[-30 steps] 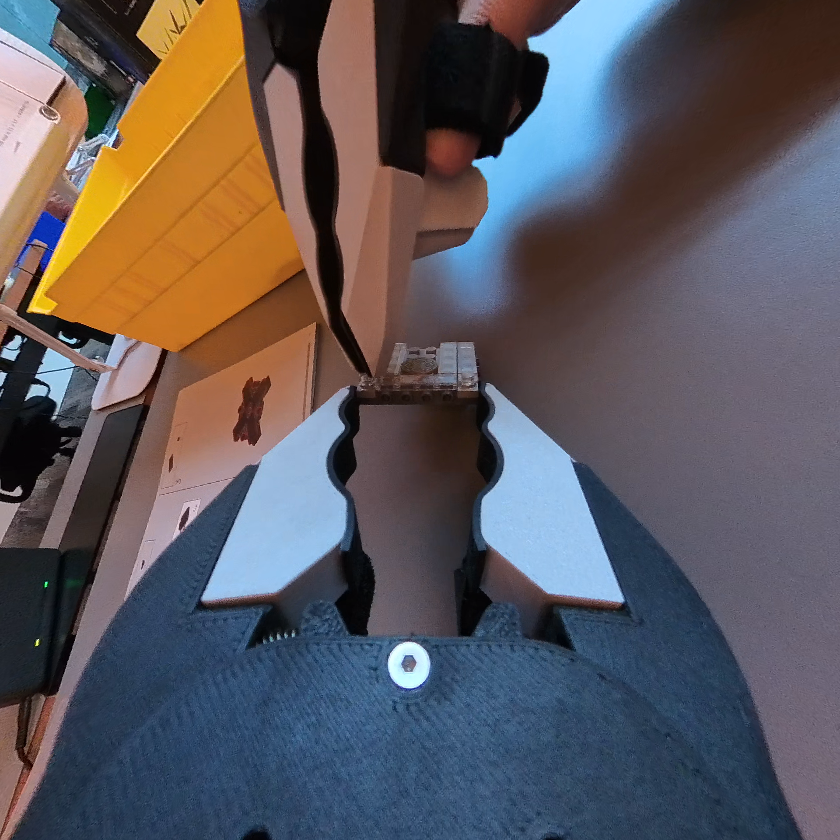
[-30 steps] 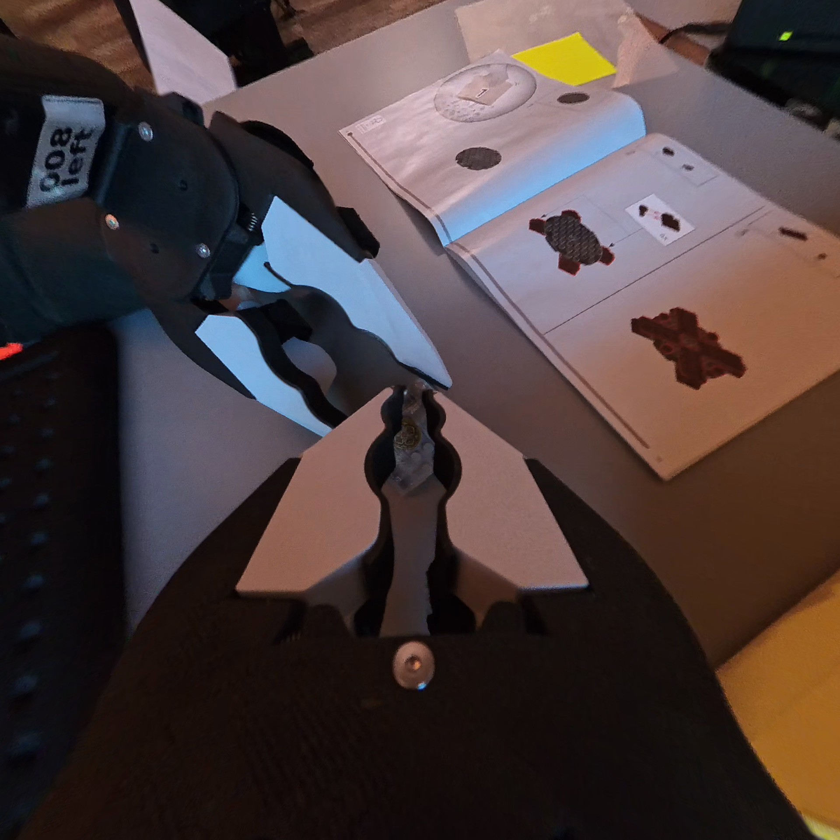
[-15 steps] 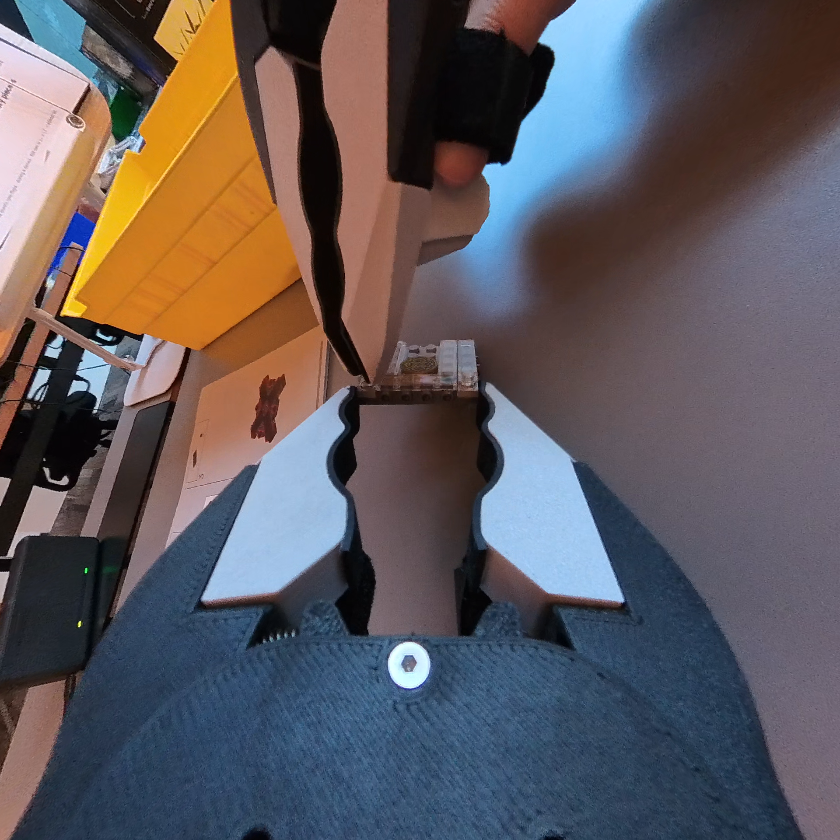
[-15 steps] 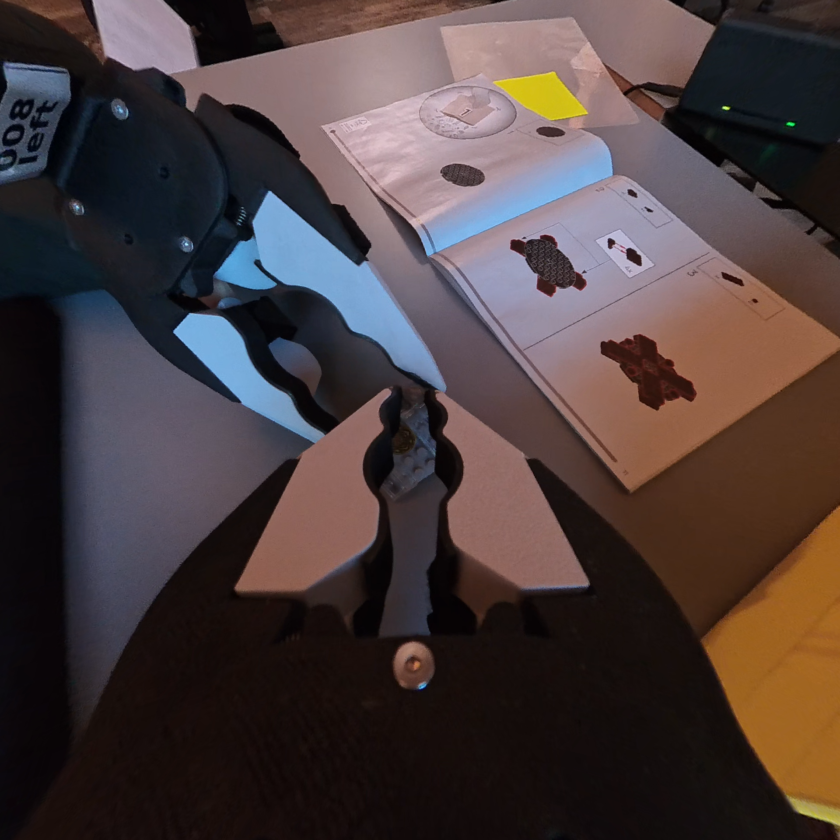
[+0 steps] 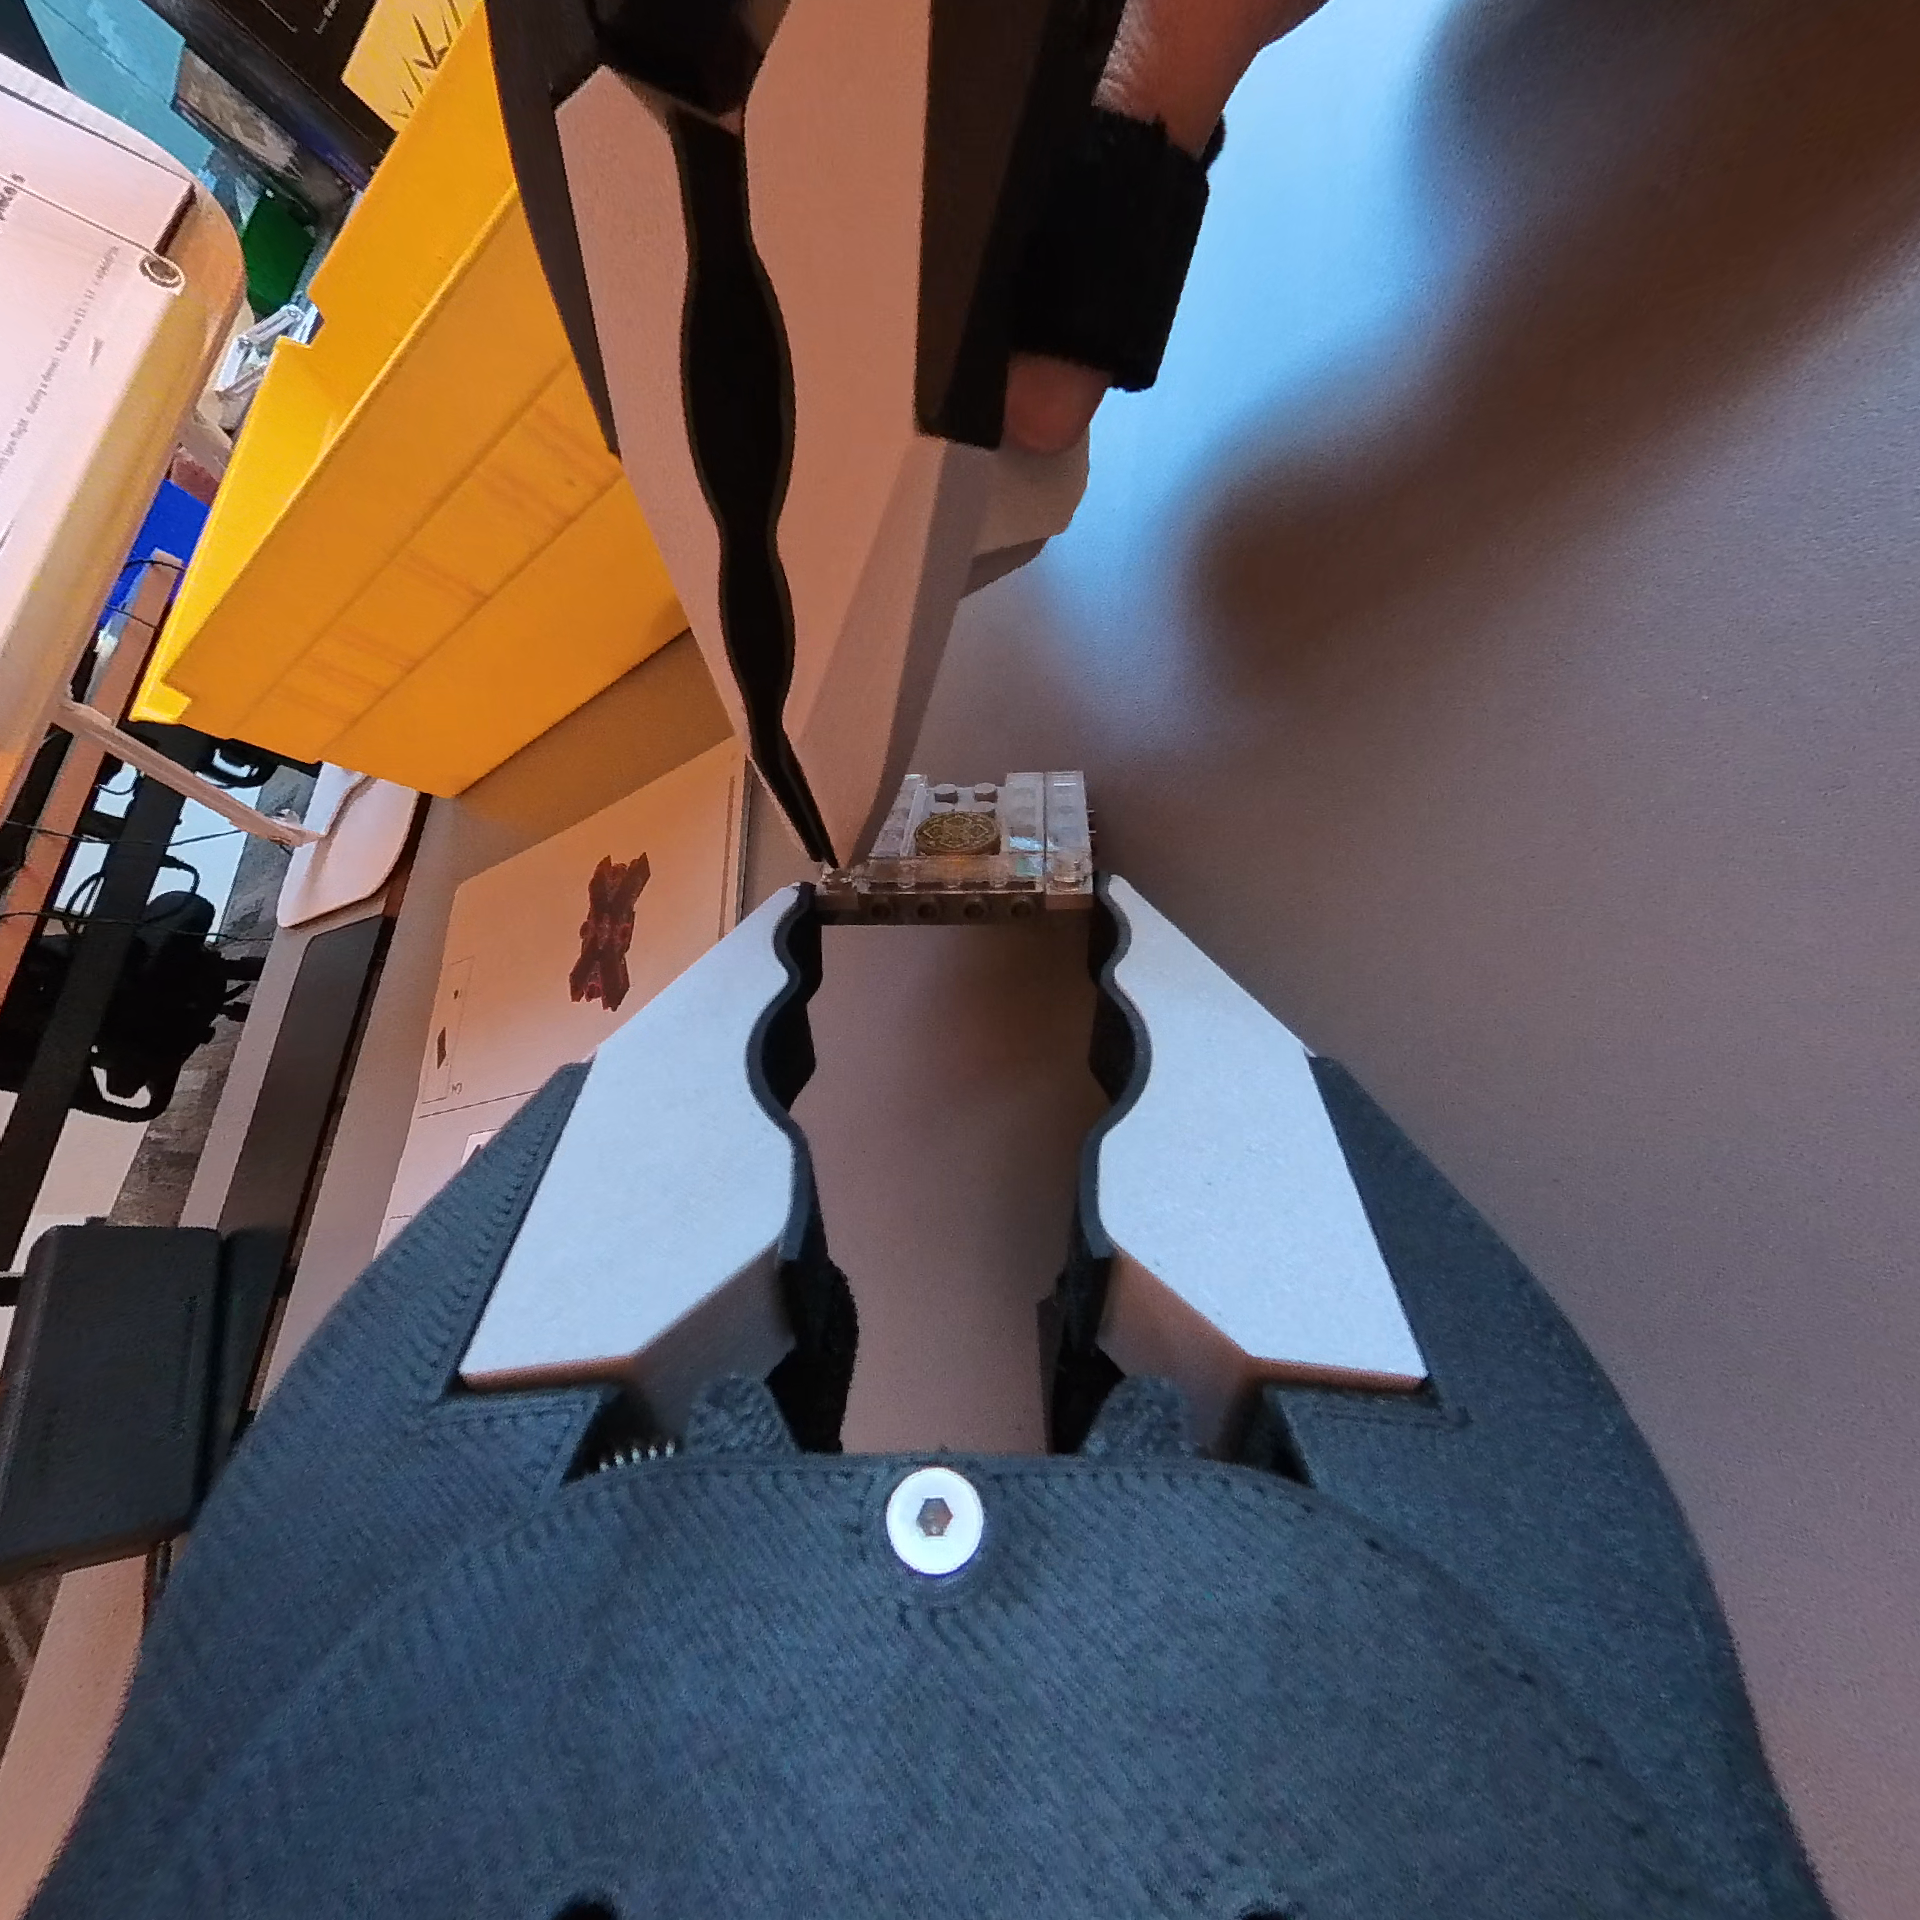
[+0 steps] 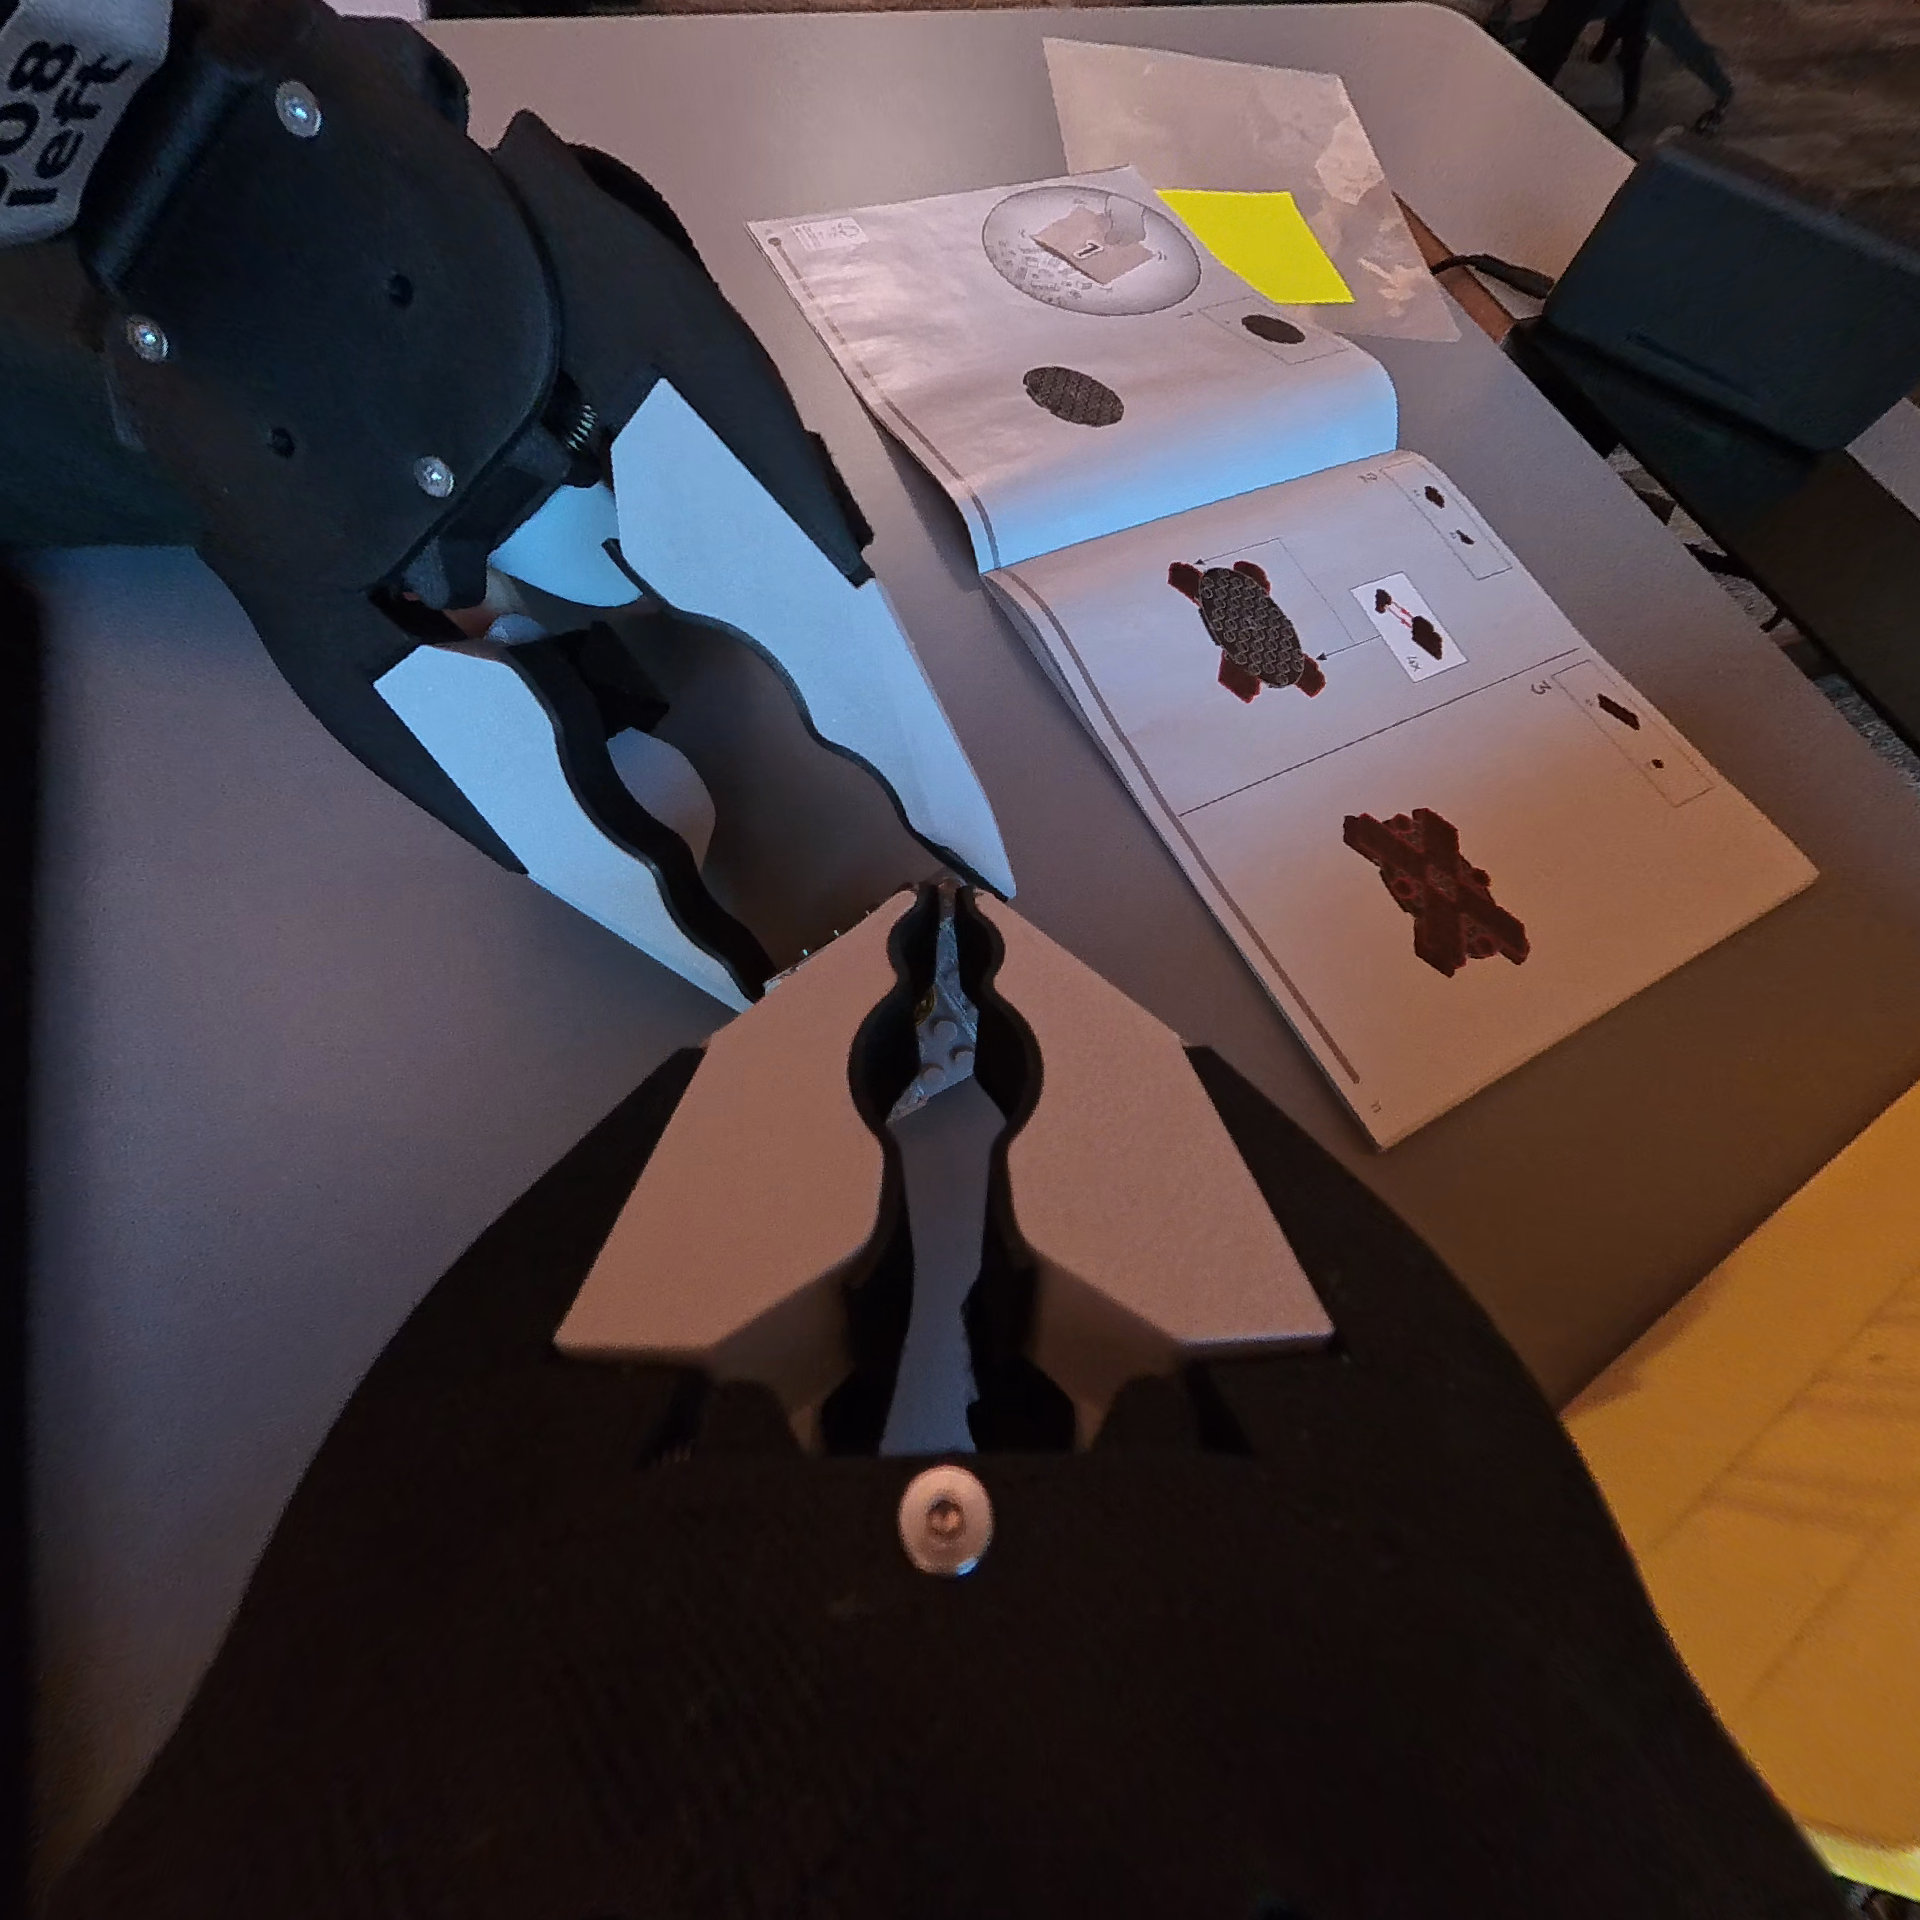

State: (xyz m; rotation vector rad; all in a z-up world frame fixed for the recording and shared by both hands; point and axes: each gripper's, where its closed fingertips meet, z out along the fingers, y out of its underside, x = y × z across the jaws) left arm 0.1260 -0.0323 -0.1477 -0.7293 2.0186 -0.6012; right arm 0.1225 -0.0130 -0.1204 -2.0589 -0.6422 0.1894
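My left gripper point(image 5: 954, 902) is shut on a small brick assembly point(image 5: 966, 844) of clear and grey plates with a round gold tile on top, and holds it by both ends above the grey table point(image 5: 1558, 935). My right gripper point(image 6: 940, 891) comes down from above with its jaws shut. Its tips touch the assembly's near left corner, as the left wrist view point(image 5: 826, 857) shows. I cannot tell whether they pinch a small piece. The assembly shows through the finger gap in the right wrist view point(image 6: 940, 1029). The left gripper's fingers point(image 6: 831, 675) stand beside it. A hand with a black finger sleeve point(image 5: 1101, 260) holds the right gripper.
An open instruction booklet point(image 6: 1351, 727) lies on the table to the right, with a yellow sticky note point(image 6: 1257, 244) and a clear bag behind it. A yellow bin point(image 5: 416, 468) stands at the table edge and also shows in the right wrist view point(image 6: 1766, 1455). There is a black box point(image 6: 1745, 312) and a cardboard box point(image 5: 83, 364). My left and right fingertips are right by each other.
Both grippers stay joined at the brick assembly. The pair has shifted a little over the table, so the booklet and yellow bin sit differently in view. The right gripper leans more steeply.
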